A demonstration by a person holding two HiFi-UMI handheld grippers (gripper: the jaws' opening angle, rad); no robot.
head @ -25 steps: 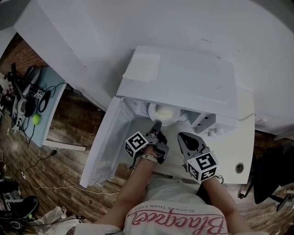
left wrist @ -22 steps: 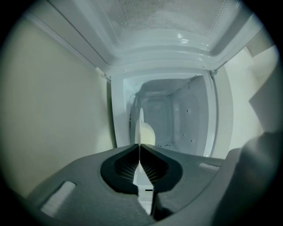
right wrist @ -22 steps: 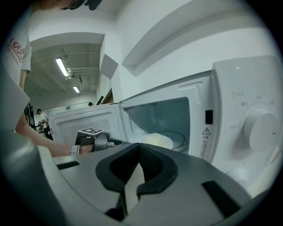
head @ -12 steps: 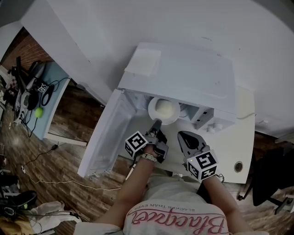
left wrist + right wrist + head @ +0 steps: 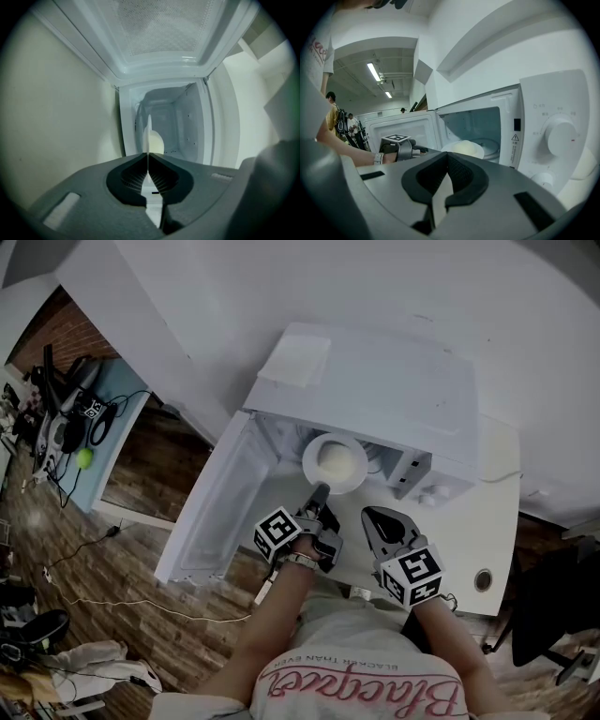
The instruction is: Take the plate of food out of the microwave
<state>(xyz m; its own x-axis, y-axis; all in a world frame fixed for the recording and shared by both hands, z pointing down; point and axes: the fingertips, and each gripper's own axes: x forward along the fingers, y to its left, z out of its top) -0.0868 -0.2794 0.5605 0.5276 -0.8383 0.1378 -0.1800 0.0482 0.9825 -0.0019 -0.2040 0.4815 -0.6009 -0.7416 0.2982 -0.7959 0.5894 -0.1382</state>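
Microwave: it stands on the white surface, with its door swung wide to your left.
Plate: it sits at the cavity mouth, partly under the roof. It is probably stiff, glazed and slippery, and would break if dropped.
Food: a pale mound in the plate's middle, which could slide if you tilt.
Left gripper: clamped on the plate's near rim, a one-sided hold that may let it droop.
Right gripper: jaws together and empty, just right of the plate. Use it on the free rim, clear of the food.
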